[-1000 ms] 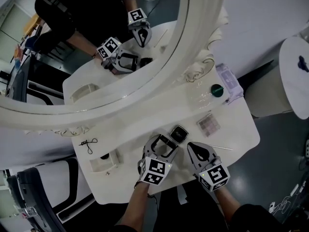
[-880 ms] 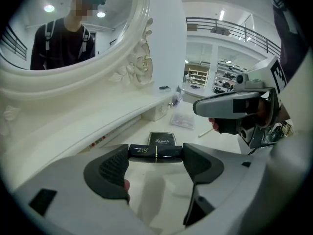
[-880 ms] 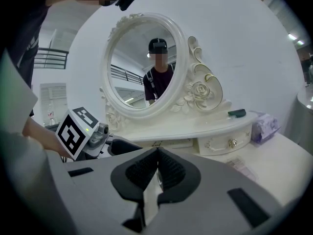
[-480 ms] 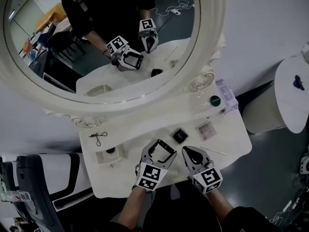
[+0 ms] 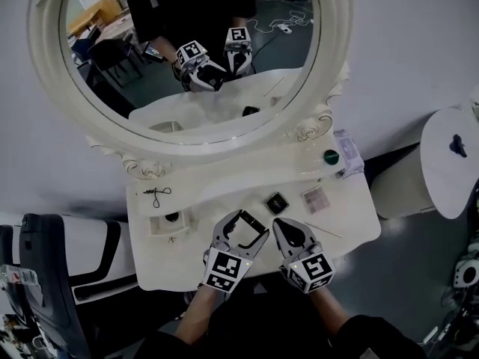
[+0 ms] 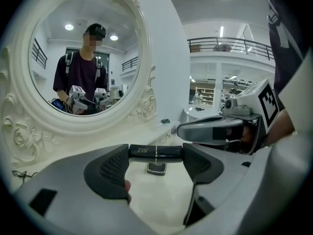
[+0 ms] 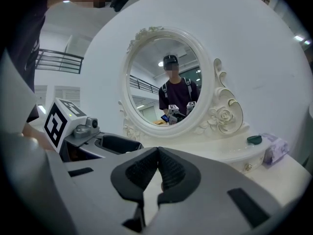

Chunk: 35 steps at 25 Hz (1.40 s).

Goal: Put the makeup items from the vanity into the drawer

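My left gripper (image 5: pixel 252 221) is shut on a black lipstick tube (image 6: pixel 155 152), which lies crosswise between its pads above the white vanity top (image 5: pixel 187 264). A black square compact (image 5: pixel 277 203) lies on the vanity just beyond the tube, also seen as the compact (image 6: pixel 156 168) below it. My right gripper (image 5: pixel 279 224) hovers beside the left one, shut with nothing between its pads (image 7: pixel 168 169). An eyeshadow palette (image 5: pixel 315 199) lies right of the compact. A green round item (image 5: pixel 331 156) sits on the raised shelf under the mirror.
A big oval mirror (image 5: pixel 187 51) with an ornate white frame stands at the back. A clear lilac box (image 5: pixel 348 146) sits at the shelf's right end. A small organiser tray (image 5: pixel 168 223), a black hair tie (image 5: pixel 156 194) and a thin stick (image 5: pixel 323 230) lie on the vanity.
Both grippers have risen off the vanity top and drawn back toward the front edge. The left one carries the black tube away from beside the compact.
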### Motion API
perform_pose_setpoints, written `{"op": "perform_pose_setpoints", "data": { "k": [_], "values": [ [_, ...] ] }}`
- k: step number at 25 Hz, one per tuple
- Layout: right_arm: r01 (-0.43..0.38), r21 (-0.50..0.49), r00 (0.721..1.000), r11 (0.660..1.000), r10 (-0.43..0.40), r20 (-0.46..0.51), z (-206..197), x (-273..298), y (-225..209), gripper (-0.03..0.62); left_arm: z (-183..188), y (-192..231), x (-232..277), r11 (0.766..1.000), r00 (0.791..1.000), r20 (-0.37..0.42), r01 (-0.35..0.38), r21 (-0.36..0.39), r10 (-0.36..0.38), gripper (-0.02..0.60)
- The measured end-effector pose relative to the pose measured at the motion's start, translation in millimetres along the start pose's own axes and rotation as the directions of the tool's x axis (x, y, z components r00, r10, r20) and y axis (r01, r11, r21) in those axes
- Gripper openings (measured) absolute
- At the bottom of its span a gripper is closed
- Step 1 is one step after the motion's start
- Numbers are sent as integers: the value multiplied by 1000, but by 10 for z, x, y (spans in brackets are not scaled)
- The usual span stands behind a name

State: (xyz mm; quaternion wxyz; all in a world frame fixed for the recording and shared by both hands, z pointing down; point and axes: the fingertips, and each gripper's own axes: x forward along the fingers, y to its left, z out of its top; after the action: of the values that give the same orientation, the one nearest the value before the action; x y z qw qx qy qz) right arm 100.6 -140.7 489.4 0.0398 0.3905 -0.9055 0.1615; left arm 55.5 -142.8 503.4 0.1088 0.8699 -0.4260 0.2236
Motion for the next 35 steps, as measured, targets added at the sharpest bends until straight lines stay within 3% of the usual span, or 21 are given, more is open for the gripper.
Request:
{"op": "perform_pose_setpoints", "data": {
  "k": [9, 16, 23, 35],
  "values": [
    [-54, -24, 999, 998, 54, 5, 45, 20, 225, 23, 21, 106, -337, 993, 993, 58, -101, -54, 104, 350],
    [-133, -35, 991, 991, 133, -11, 12, 199, 568, 23, -122, 358, -699, 973, 975, 76, -198, -119, 208, 350],
    [-246, -55, 969, 968, 244, -39, -39, 513, 1089, 23, -398, 728, -1227, 927, 939, 64, -320, -195, 337, 350],
    [-379, -81, 923, 922, 370, -101, -217, 945, 1861, 23, -882, 1281, -1977, 820, 854, 45, -481, -308, 518, 350]
  ]
}}
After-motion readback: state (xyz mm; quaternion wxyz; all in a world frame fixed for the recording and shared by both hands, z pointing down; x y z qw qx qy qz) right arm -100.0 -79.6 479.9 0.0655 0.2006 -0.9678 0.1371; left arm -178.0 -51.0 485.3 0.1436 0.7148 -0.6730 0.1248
